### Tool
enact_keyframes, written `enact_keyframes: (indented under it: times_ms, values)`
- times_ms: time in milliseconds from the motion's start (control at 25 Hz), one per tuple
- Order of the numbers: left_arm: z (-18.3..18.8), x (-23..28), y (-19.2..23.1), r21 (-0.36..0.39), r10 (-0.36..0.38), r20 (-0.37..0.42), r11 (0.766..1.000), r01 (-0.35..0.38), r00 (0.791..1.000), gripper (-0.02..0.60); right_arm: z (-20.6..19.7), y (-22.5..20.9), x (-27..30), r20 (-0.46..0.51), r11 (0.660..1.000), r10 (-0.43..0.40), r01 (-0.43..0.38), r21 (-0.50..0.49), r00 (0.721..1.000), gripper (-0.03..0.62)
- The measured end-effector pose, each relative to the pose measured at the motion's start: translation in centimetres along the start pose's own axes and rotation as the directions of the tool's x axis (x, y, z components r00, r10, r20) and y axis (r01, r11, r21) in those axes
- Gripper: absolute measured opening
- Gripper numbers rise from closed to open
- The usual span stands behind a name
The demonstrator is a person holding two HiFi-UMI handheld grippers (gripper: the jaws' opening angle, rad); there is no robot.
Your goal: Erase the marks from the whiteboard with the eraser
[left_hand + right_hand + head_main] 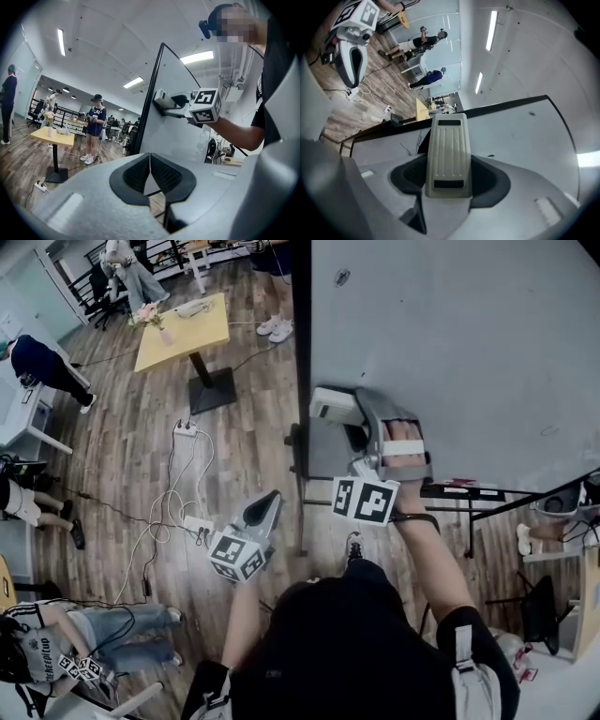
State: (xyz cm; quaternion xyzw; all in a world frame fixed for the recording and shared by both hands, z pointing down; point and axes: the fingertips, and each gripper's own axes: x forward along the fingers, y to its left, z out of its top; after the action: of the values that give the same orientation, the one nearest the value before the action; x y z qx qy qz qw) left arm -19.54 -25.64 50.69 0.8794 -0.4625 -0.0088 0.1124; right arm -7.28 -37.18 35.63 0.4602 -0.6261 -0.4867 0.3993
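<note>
the right gripper (349, 418) is clamped on the eraser (332, 406), holding it against the whiteboard (450, 343) near its edge; the left gripper (265, 507) hangs off to the side, jaws pressed together on nothing

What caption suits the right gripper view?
Right claw grips the grey eraser, pressed to the edge of the whiteboard.

There is one whiteboard (450, 352), with one eraser (449, 150) against it. Two tongs show, the left tongs (150, 169) and right tongs (449, 180), and one yellow surface (202, 334) beside the whiteboard.
</note>
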Motion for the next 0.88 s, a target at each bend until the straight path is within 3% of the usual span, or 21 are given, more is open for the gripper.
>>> enact_keyframes:
  times_ms: [120,440,560,720,880]
  values:
    - [-0.3,-0.3,0.1,-0.003,0.003,-0.010,1.000,-0.003,1.000,0.015,0.2,1.6,0.0,0.009,0.998,0.021,-0.020,-0.051,1.000,0.252]
    - [0.2,-0.5,0.4,0.003,0.005,0.002,1.000,-0.005,1.000,0.015,0.5,0.6,-0.2,0.030,0.998,0.068,-0.068,-0.020,0.997,0.252]
    - [0.2,-0.7,0.5,0.004,0.005,0.002,1.000,-0.005,1.000,0.015,0.3,-2.8,-0.6,0.031,1.000,-0.014,0.013,0.007,0.999,0.252]
    - [0.2,-0.6,0.8,0.003,0.007,0.003,1.000,-0.007,1.000,0.015,-1.1,-10.0,-1.4,0.019,0.982,-0.127,0.123,0.141,0.992,0.253]
    - [0.2,-0.2,0.5,0.001,-0.003,0.004,1.000,0.003,1.000,0.015,-1.6,-12.6,-1.8,0.003,0.964,-0.162,0.158,0.214,0.987,0.253]
